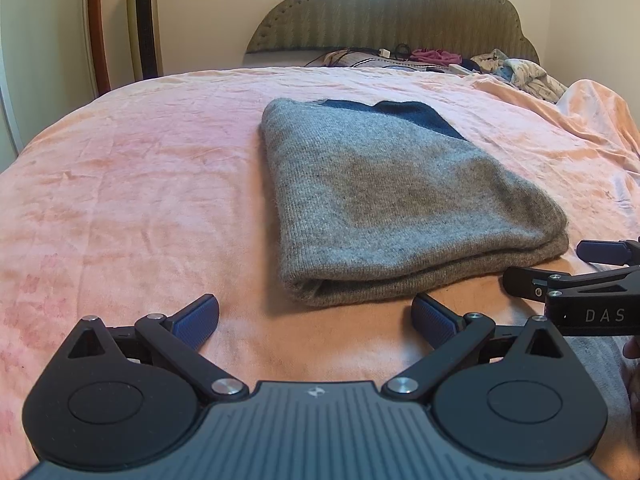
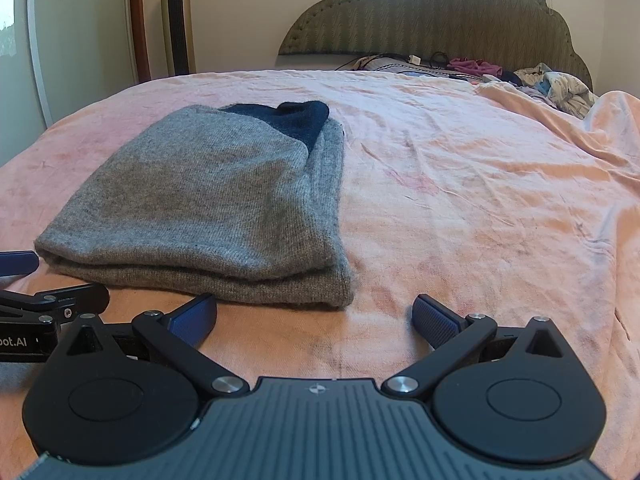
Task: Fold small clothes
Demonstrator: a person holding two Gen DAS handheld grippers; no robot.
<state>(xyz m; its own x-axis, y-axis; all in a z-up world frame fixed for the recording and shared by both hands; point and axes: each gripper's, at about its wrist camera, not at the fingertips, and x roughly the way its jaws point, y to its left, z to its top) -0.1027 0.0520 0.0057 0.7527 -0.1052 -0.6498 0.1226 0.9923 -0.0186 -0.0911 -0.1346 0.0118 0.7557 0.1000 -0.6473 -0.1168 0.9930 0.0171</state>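
A grey knit sweater (image 1: 392, 200) with a dark blue collar part lies folded in a flat rectangle on the pink bedspread (image 1: 140, 184). It also shows in the right wrist view (image 2: 208, 208). My left gripper (image 1: 316, 320) is open and empty, just short of the sweater's near edge. My right gripper (image 2: 316, 320) is open and empty, near the sweater's near right corner. The right gripper's fingers (image 1: 600, 252) show at the right edge of the left wrist view. The left gripper's fingers (image 2: 16, 262) show at the left edge of the right wrist view.
A padded headboard (image 1: 400, 12) stands at the far end of the bed. A pile of loose clothes (image 1: 516, 70) and cables lies by it. A tower fan (image 1: 145, 20) stands by the left wall. The bedspread (image 2: 480, 184) spreads to the right of the sweater.
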